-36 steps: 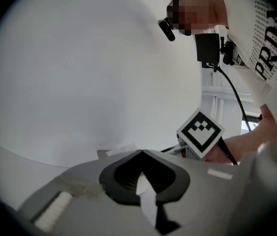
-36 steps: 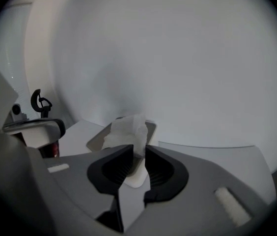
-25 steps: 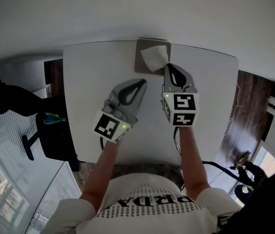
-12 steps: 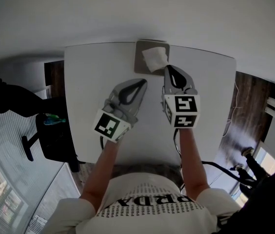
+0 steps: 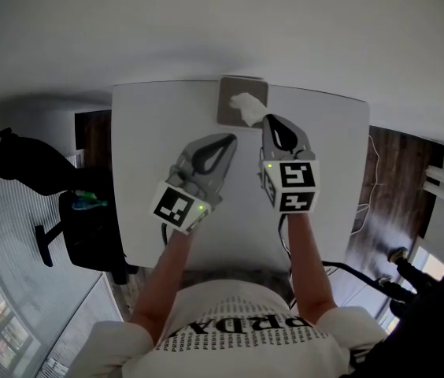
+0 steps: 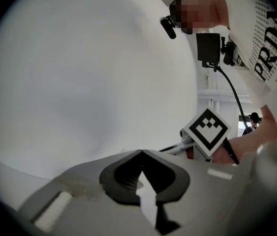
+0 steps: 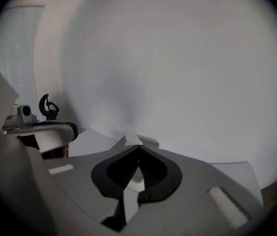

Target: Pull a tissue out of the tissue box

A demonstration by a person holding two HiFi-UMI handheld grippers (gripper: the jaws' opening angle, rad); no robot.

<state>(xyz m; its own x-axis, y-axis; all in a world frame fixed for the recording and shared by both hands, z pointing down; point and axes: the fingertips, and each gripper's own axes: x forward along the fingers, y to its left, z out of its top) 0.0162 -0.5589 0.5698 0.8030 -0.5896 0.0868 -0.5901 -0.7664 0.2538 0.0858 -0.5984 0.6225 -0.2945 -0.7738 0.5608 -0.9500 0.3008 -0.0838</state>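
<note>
A grey-brown tissue box (image 5: 229, 93) sits at the far edge of the white table (image 5: 155, 136). A white tissue (image 5: 245, 103) stands out of its top and leans toward my right gripper (image 5: 267, 119), whose tips are shut on its near corner. In the right gripper view the tissue (image 7: 130, 134) peaks just past the closed tips of the right gripper (image 7: 138, 146). My left gripper (image 5: 232, 138) hovers over the table, left of the right one and short of the box. Its tips meet with nothing between them in the left gripper view (image 6: 142, 152).
A black chair (image 5: 88, 223) stands off the table's left edge, with a dark shape (image 5: 9, 164) beyond it. Dark wood floor (image 5: 391, 179) lies to the right. A plain white wall rises directly behind the box.
Both grippers have lifted a little. The tissue stays at the right gripper's tips and looks drawn up from the box toward them.
</note>
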